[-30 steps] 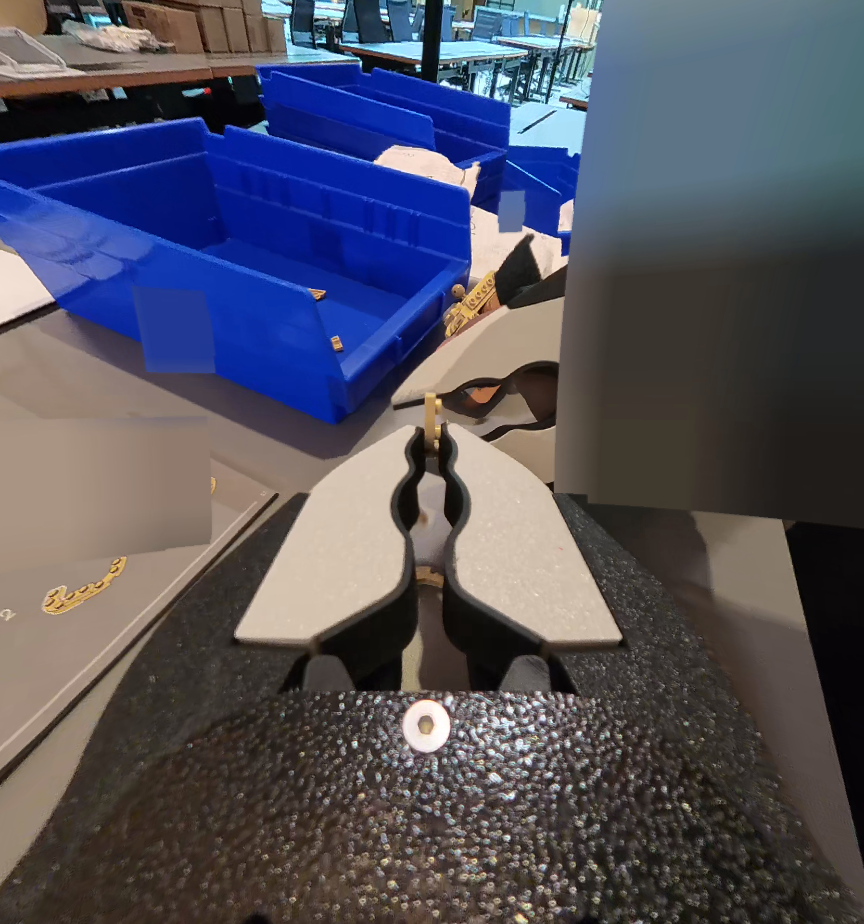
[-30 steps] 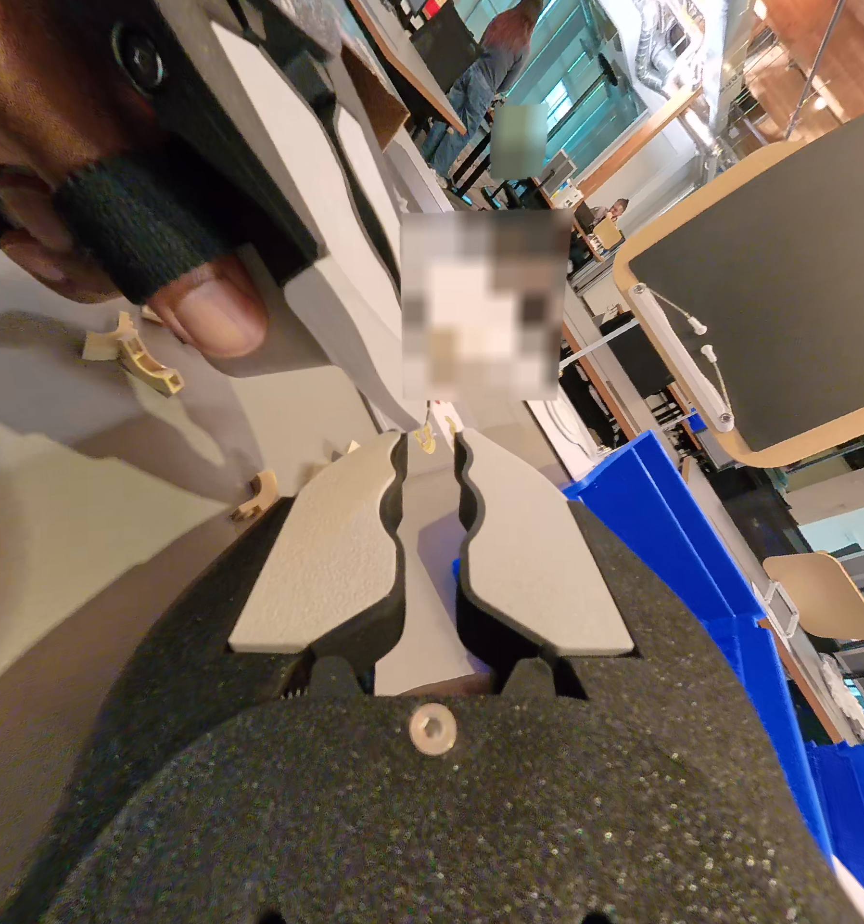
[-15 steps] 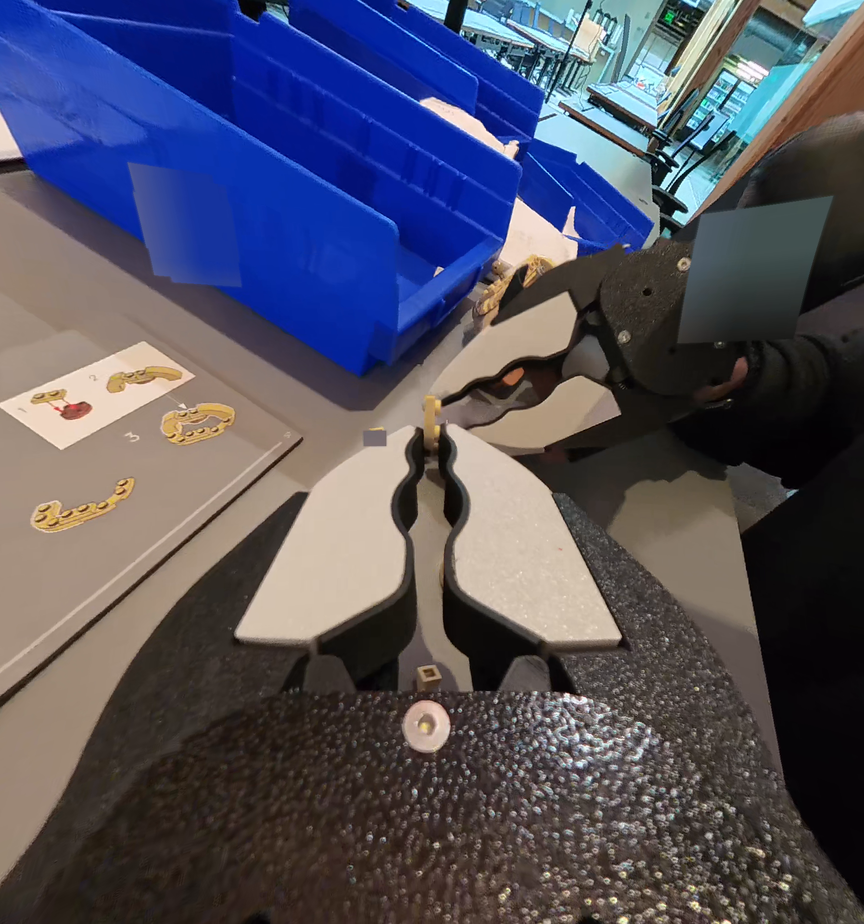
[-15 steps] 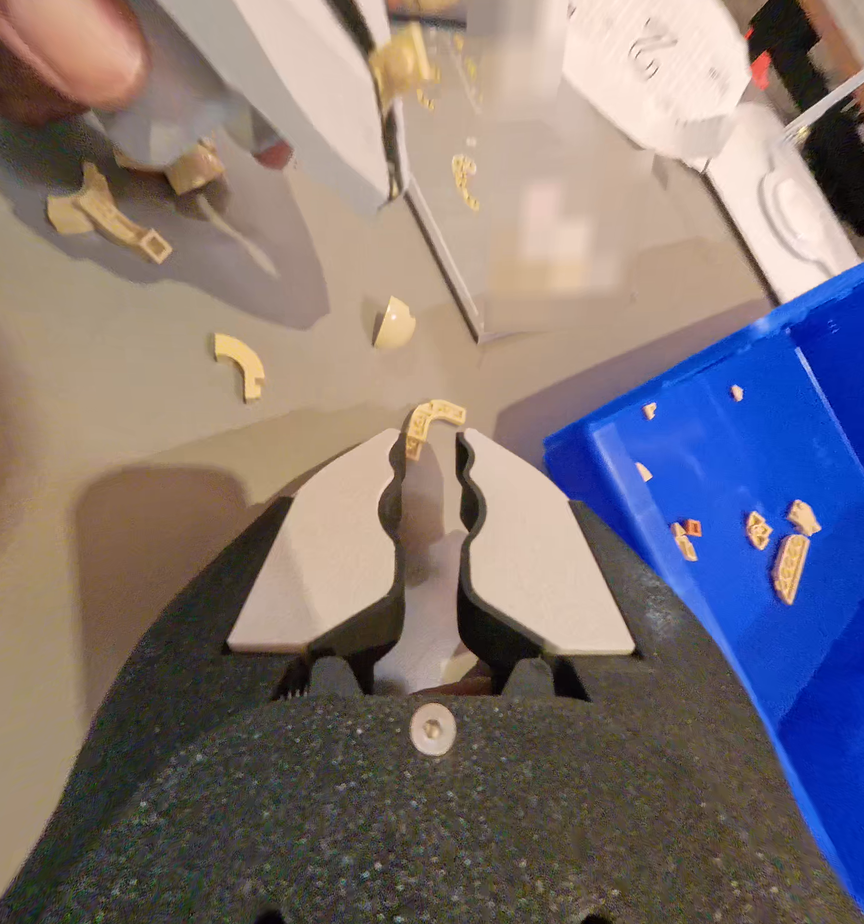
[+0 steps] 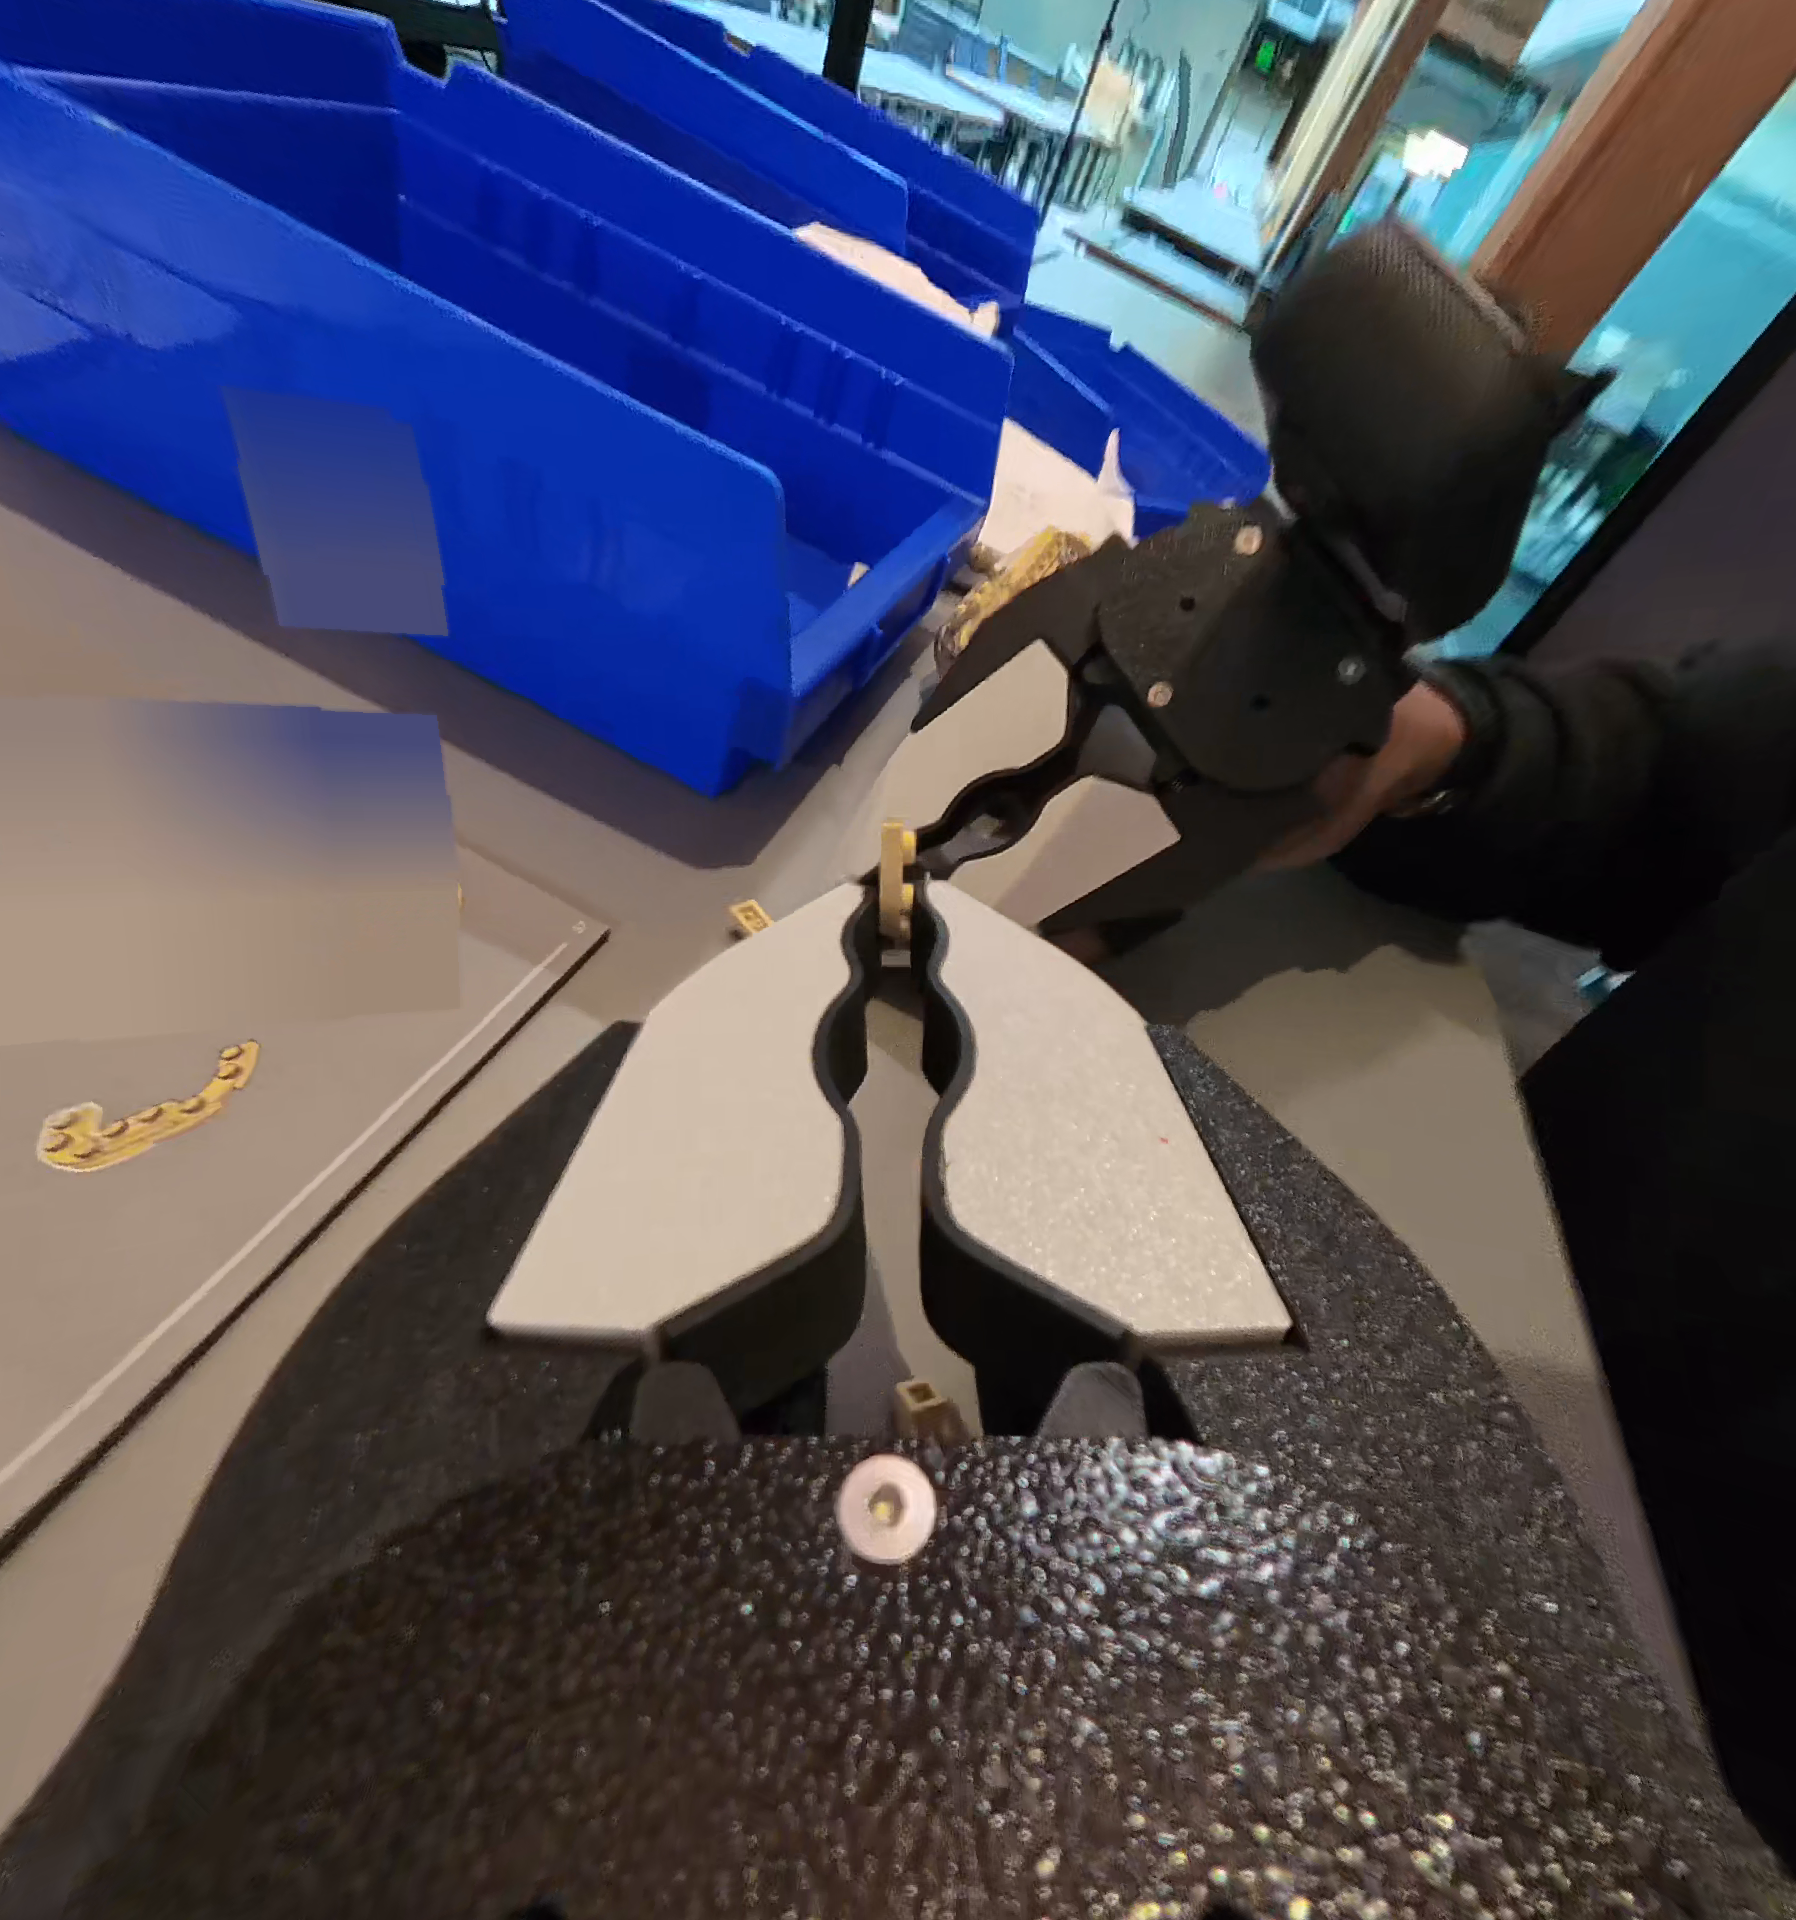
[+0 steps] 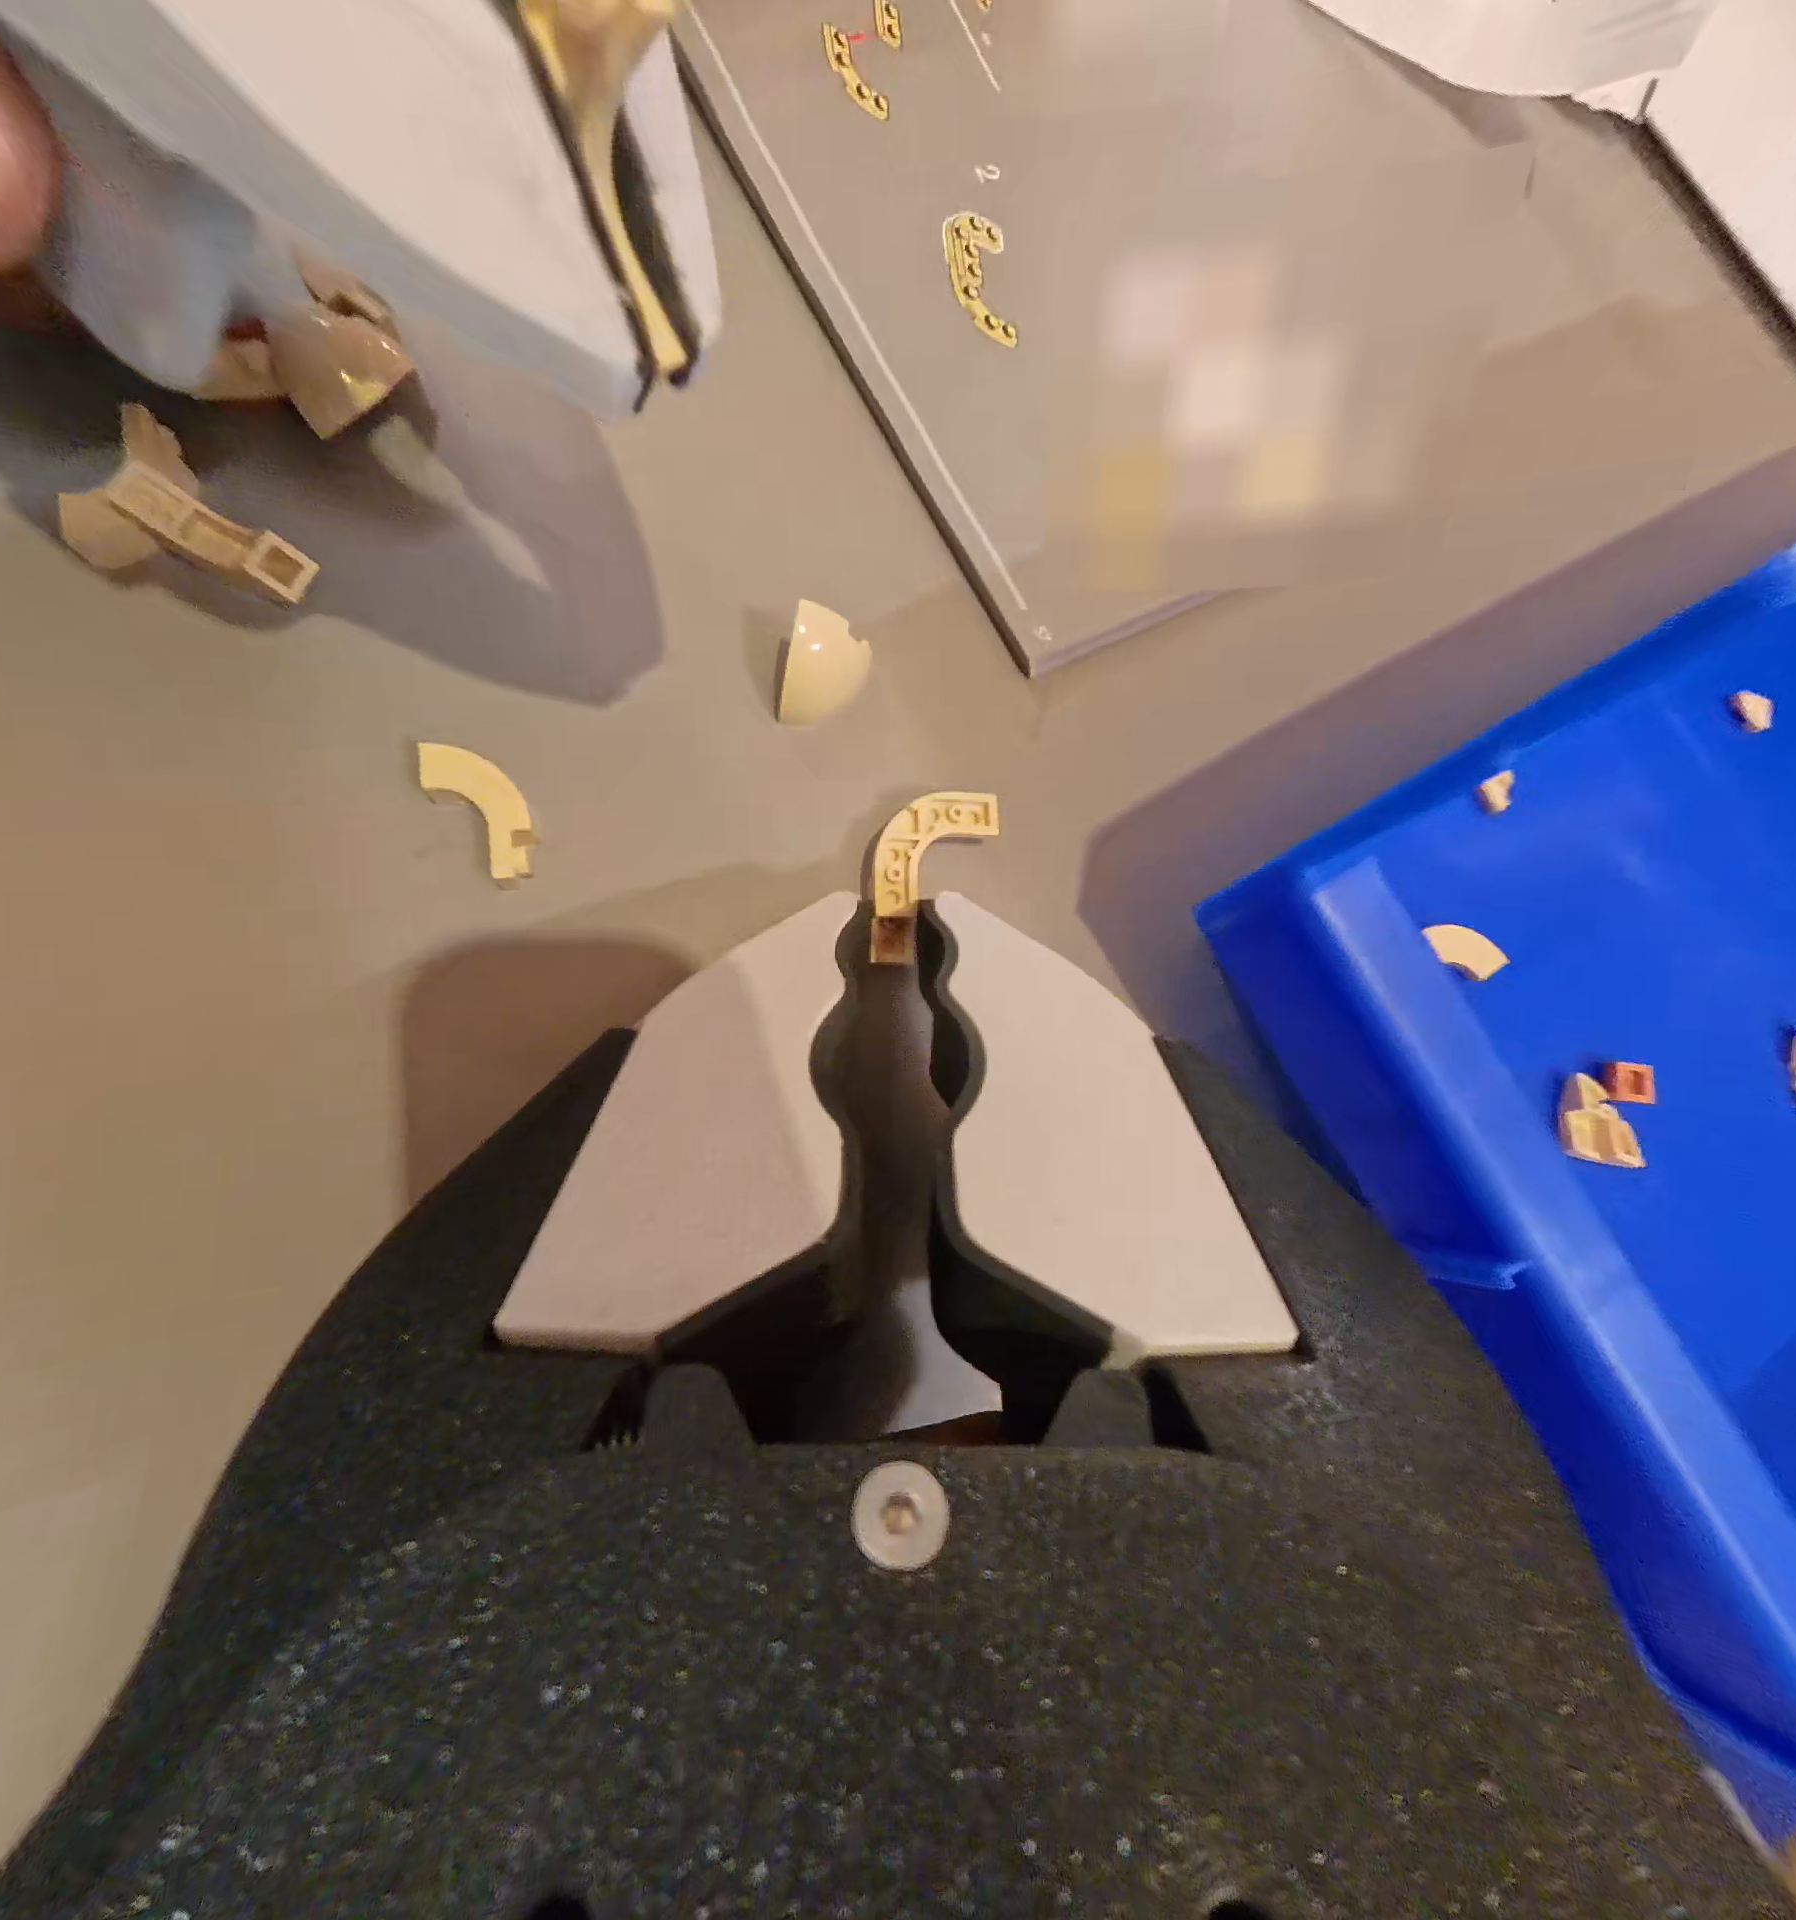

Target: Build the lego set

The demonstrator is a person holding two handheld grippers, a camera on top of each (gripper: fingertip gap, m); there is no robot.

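Observation:
My left gripper (image 5: pixel 894 906) is shut on a thin tan plate piece (image 5: pixel 894 868) that stands edge-on out of its fingertips, above the grey table (image 5: pixel 665 831). It also shows at the top left of the right wrist view, with the tan piece (image 6: pixel 613 208) between its fingers. My right gripper (image 6: pixel 896 916) is shut on one end of a curved tan plate (image 6: pixel 930 842), low over the table. In the left wrist view the right gripper's (image 5: pixel 961 826) tips are just right of the left's tan piece.
A blue bin (image 6: pixel 1496 1195) holding several small tan pieces is at the right. A tan dome (image 6: pixel 821 675), a curved tan piece (image 6: pixel 478 805) and a tan bracket (image 6: pixel 187 530) lie on the table. A grey instruction board (image 6: pixel 1133 364) lies beyond. More blue bins (image 5: pixel 561 499) stand behind. Tip to tip, the grippers are about 8 cm apart.
My right gripper's fingers closed on the curved tan plate that lay before them on the table. My left gripper kept its tan piece and shifted a little.

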